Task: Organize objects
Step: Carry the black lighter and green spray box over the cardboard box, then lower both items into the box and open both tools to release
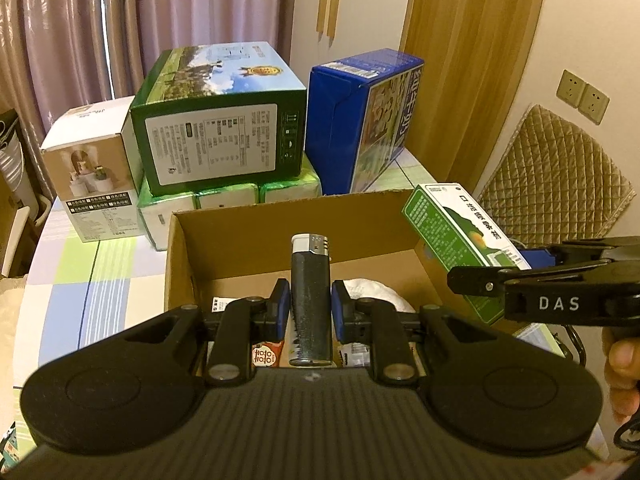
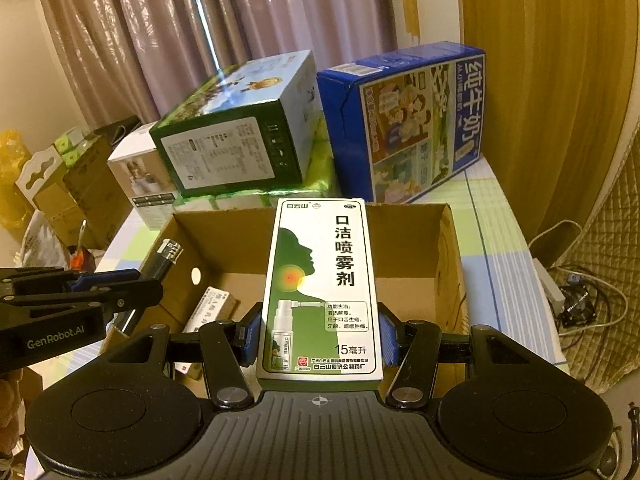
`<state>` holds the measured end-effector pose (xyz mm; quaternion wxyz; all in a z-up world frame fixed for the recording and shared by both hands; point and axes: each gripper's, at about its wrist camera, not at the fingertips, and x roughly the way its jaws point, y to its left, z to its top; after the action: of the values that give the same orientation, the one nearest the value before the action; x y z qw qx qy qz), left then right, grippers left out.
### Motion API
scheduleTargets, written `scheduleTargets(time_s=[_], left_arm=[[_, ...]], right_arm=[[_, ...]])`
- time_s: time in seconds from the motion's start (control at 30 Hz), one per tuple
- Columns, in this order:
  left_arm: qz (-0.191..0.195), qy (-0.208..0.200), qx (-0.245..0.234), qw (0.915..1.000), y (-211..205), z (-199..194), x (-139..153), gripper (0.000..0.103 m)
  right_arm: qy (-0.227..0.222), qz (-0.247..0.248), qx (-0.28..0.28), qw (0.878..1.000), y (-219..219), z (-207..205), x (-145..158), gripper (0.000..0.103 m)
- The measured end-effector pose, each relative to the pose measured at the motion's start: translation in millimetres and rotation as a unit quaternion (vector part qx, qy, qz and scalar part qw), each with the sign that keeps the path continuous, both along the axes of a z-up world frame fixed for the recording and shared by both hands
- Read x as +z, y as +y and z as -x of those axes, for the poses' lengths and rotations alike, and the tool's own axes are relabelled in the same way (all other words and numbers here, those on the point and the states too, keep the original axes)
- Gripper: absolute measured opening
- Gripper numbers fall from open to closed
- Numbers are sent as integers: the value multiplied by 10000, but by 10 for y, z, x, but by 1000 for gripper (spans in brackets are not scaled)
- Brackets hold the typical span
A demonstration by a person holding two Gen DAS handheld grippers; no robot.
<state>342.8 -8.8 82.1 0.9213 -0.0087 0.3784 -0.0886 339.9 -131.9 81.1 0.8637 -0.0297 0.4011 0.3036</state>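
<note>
My left gripper (image 1: pixel 310 304) is shut on a dark grey lighter (image 1: pixel 311 280) with a silver top, held upright over an open cardboard box (image 1: pixel 240 232). My right gripper (image 2: pixel 320 332) is shut on a green and white spray carton (image 2: pixel 320 280), held above the same cardboard box (image 2: pixel 412 240). In the left wrist view the right gripper (image 1: pixel 472 280) comes in from the right with the carton (image 1: pixel 452 232) over the box's right wall. In the right wrist view the left gripper (image 2: pixel 148 284) and lighter (image 2: pixel 166 258) hang over the left wall. Small packets (image 2: pixel 212 308) lie inside.
Behind the box stand a green carton (image 1: pixel 220 120) on tissue packs (image 1: pixel 228 196), a blue milk carton (image 1: pixel 360 120) and a white box (image 1: pixel 92 168). The checked tablecloth (image 1: pixel 80 264) shows at left. A quilted chair back (image 1: pixel 552 176) and cables (image 2: pixel 580 304) are at right.
</note>
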Motion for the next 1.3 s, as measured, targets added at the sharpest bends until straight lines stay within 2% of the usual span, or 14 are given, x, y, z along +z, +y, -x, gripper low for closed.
scheduleTargets(time_s=[0.4, 0.57, 0.63, 0.9, 1.3], left_arm=[[-73, 7, 47, 10000, -49, -190, -153, 18], [123, 30, 263, 9996, 0, -337, -316, 22], [228, 51, 348, 9991, 51, -329, -350, 22], [39, 138, 357, 9993, 121, -254, -427, 22], [19, 200, 272, 9994, 118, -227, -424, 22]], right_arm=[[68, -19, -96, 9999, 11, -153, -92, 53], [144, -39, -140, 9998, -13, -180, -144, 53], [158, -48, -136, 9998, -30, -180, -161, 53], [243, -55, -143, 9996, -22, -186, -242, 53], [229, -70, -146, 9996, 18, -176, -228, 53]])
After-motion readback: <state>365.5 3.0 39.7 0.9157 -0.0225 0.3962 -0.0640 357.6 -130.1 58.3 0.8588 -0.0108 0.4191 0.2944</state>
